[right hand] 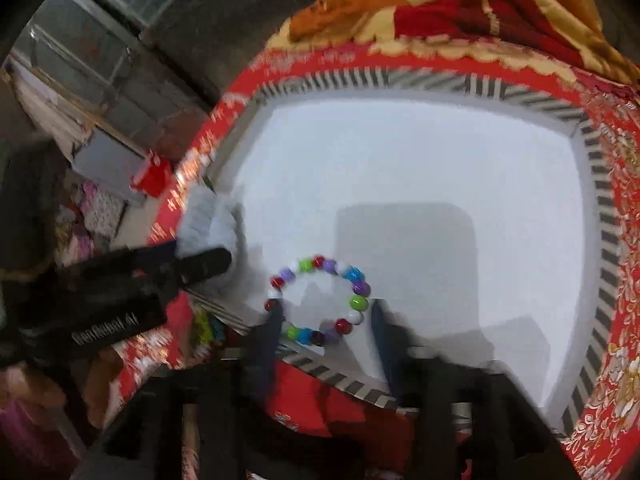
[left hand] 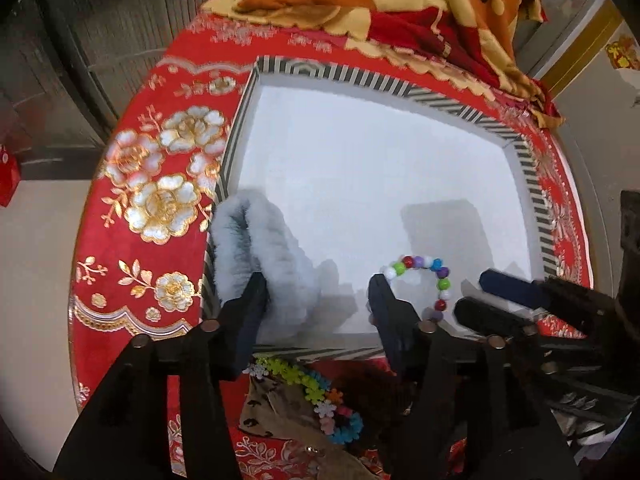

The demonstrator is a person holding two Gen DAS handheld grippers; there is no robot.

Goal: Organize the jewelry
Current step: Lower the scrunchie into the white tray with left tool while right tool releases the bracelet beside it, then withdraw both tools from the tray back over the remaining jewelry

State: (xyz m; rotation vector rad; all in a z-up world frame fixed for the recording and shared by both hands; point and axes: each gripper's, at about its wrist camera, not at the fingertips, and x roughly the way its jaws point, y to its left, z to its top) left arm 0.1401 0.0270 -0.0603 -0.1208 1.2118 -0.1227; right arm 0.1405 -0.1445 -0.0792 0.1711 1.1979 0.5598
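Observation:
A white tray with a black-and-white striped rim [left hand: 532, 184] [right hand: 604, 216] lies on a red floral cloth. A multicoloured bead bracelet [left hand: 442, 284] [right hand: 358, 302] lies on the tray floor near its front edge. A pale grey furry scrunchie [left hand: 276, 256] [right hand: 208, 220] lies at the tray's front left corner. My left gripper [left hand: 316, 292] is open, its left finger against the scrunchie, its right finger beside the bracelet. My right gripper [right hand: 326, 316] is open, its fingers on either side of the bracelet; it also shows in the left wrist view [left hand: 476, 296].
A flower-shaped bead bracelet [left hand: 316, 396] and a brown patterned cloth item [left hand: 280, 412] lie on the red cloth [left hand: 152, 184] in front of the tray. An orange and red blanket [left hand: 400, 4] is heaped behind the tray. The round table edge curves at the left.

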